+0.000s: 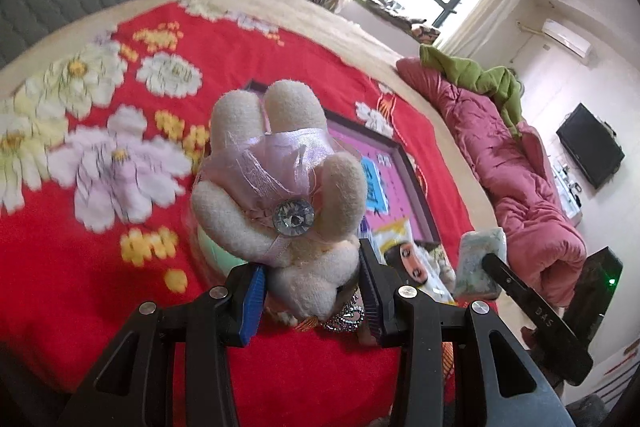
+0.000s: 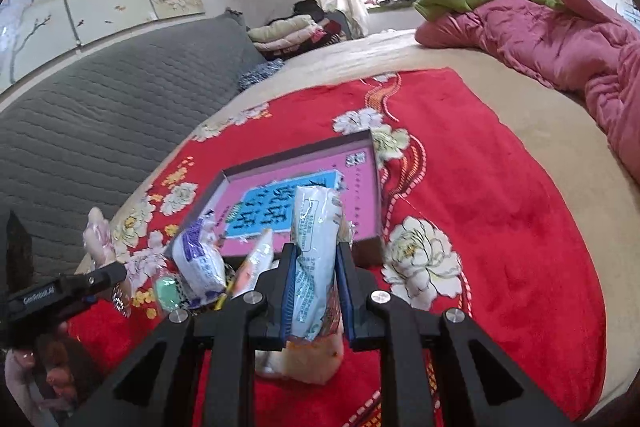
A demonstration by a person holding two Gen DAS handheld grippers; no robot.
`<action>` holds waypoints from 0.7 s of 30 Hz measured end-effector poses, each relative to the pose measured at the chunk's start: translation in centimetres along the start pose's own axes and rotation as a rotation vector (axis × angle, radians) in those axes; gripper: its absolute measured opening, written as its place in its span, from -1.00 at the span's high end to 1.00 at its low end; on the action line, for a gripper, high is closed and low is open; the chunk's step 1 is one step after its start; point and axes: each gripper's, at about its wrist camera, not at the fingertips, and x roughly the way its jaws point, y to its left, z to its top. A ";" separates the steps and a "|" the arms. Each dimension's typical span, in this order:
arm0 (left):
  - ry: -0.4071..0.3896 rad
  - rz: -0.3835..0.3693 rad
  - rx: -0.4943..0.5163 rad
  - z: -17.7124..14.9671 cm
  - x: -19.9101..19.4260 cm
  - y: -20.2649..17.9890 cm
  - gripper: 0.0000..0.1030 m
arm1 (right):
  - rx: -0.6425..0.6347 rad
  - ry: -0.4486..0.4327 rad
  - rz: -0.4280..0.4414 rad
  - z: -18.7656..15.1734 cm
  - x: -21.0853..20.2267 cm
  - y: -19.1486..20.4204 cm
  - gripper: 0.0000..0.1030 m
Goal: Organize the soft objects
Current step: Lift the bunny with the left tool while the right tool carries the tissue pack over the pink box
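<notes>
**Plush rabbit and tissue pack both clamped above the red blanket**

The left gripper (image 1: 312,281) is clamped on a cream plush rabbit (image 1: 280,167), its blue pads pressing the toy's head from either side. The rabbit hangs upside down in that view: two rounded feet point away from the camera, a sheer lilac skirt wraps its middle, and a large faceted clear gem sits at the chest. A sparkly trinket shows under the head, too small to make out.

The right gripper (image 2: 316,291) is closed on a soft plastic-wrapped tissue pack (image 2: 316,247), white with pale green-blue print, standing upright between the pads.

Landmark: the shallow box lid (image 2: 372,163) with a pink inside and a blue label, lying on the red flowered blanket (image 2: 500,227). The tissue pack is held over the lid's near edge. A second wrapped pack (image 2: 200,259), white and blue, leans at the lid's near left corner. The rabbit is held to the left of that corner, above the blanket. Beyond the lid, at the bed's far edge, lies a rumpled pink quilt (image 2: 560,39).
</notes>
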 end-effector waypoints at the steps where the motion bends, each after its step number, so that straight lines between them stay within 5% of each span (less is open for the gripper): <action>1: -0.008 0.004 0.010 0.3 0.0 -0.1 0.17 | -0.006 -0.008 0.008 0.2 0.0 0.1 0.62; 21: -0.064 0.068 0.118 7.5 4.1 0.6 0.17 | -0.034 -0.048 0.064 2.8 2.1 -0.2 0.62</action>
